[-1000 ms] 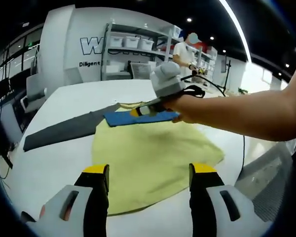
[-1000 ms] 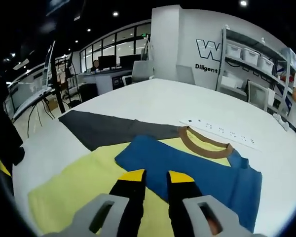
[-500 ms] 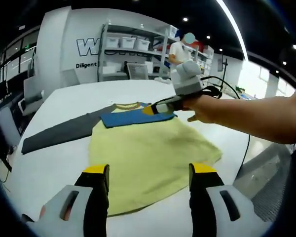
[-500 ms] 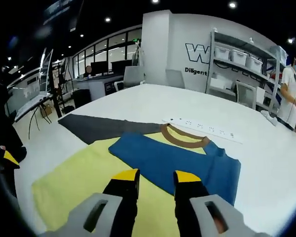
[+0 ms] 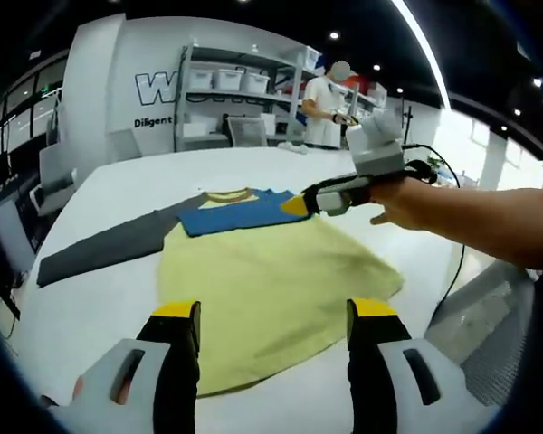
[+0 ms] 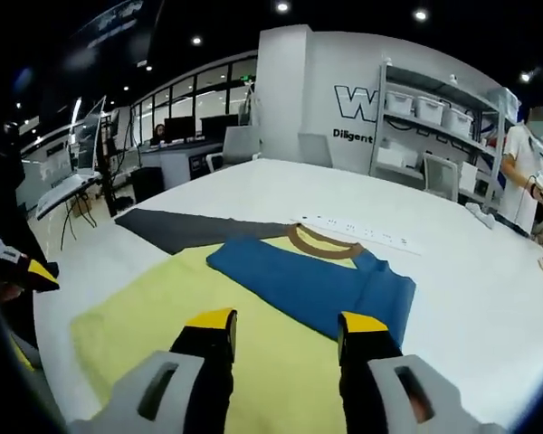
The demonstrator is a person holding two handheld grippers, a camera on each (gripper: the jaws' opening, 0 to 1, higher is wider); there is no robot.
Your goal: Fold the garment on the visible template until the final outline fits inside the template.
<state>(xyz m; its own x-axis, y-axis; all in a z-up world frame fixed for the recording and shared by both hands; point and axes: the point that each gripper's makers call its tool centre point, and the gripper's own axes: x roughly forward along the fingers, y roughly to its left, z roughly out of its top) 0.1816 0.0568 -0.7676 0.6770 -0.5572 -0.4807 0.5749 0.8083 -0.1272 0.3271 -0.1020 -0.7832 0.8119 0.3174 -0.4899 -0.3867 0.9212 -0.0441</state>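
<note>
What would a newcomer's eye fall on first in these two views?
The yellow shirt spread on the white table, with its blue sleeve folded across the chest below the brown collar. Its grey sleeve stretches out flat. In the left gripper view, the right gripper hovers open over the blue sleeve.

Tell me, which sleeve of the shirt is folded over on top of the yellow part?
The blue sleeve is folded across the yellow body, just below the brown collar. The grey sleeve lies stretched out flat on the white table instead.

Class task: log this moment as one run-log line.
shirt: flat, blue sleeve folded across | grey sleeve: out | left hand-held gripper: open | right hand-held gripper: open
</note>
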